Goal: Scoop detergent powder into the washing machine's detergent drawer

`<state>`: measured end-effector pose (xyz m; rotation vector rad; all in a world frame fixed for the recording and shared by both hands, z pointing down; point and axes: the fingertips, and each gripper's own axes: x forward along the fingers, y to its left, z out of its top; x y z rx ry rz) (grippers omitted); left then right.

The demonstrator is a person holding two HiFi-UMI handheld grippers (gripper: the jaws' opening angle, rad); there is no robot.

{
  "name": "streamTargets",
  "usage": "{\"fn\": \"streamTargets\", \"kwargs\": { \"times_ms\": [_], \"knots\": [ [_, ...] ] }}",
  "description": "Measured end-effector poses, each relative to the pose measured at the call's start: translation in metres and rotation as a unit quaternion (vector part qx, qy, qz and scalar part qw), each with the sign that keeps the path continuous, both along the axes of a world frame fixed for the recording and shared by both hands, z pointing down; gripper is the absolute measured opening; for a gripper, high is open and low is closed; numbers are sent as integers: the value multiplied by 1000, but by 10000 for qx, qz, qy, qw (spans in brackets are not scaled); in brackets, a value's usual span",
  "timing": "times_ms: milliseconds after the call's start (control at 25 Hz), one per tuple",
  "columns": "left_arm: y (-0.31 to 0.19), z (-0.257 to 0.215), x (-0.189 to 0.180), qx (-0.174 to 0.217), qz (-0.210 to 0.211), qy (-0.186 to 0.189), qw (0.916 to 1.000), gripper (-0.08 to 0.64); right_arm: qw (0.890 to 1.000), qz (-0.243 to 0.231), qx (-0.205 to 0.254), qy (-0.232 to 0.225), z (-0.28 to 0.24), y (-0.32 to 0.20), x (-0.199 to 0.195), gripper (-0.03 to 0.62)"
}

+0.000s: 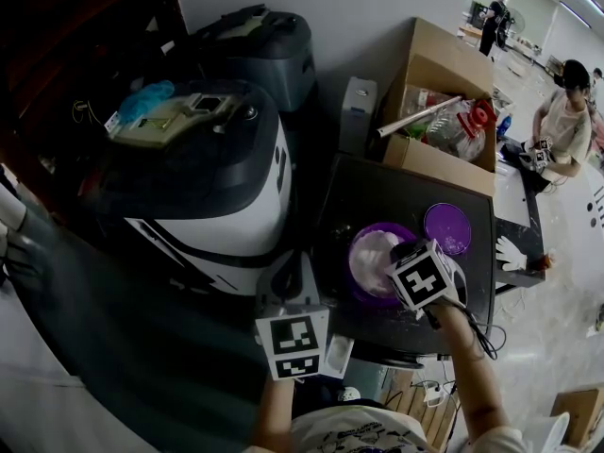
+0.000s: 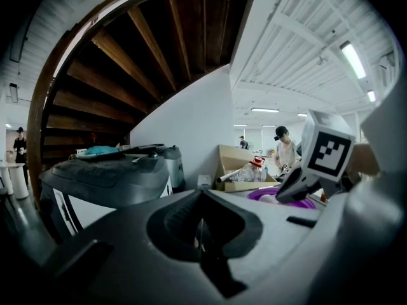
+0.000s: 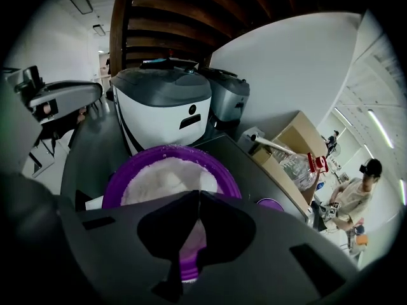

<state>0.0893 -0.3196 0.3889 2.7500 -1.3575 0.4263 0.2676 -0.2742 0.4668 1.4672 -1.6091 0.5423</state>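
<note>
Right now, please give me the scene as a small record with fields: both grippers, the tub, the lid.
left gripper: shut, nothing held, near the washing machine
right gripper: shut on a thin purple piece, probably a scoop handle, above the tub
tub: purple, open, white detergent powder inside, on the black table
lid: purple, flat on the table, beside the tub

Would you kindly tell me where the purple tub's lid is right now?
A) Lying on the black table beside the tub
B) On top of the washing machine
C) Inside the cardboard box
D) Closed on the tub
A: in the head view the purple lid lies flat on the black table next to the open purple tub, whose white powder is uncovered.
</note>
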Motion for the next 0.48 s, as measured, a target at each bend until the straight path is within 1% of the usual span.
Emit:
{"fn": "streamTargets", "kwargs": {
  "times_ms": [160,360,480],
  "knots": [
    [0,1,-1,-26,-18,-13,10000,3,9999,-6,-110,-20,2,2,-3,20],
    [0,1,-6,-53,-102,11,9999,3,9996,-214,-173,35,5,-1,-10,20],
    [-1,2,-9,-60,-150,26,9999,3,9993,-268,-253,-32,7,0,-16,20]
  ]
}}
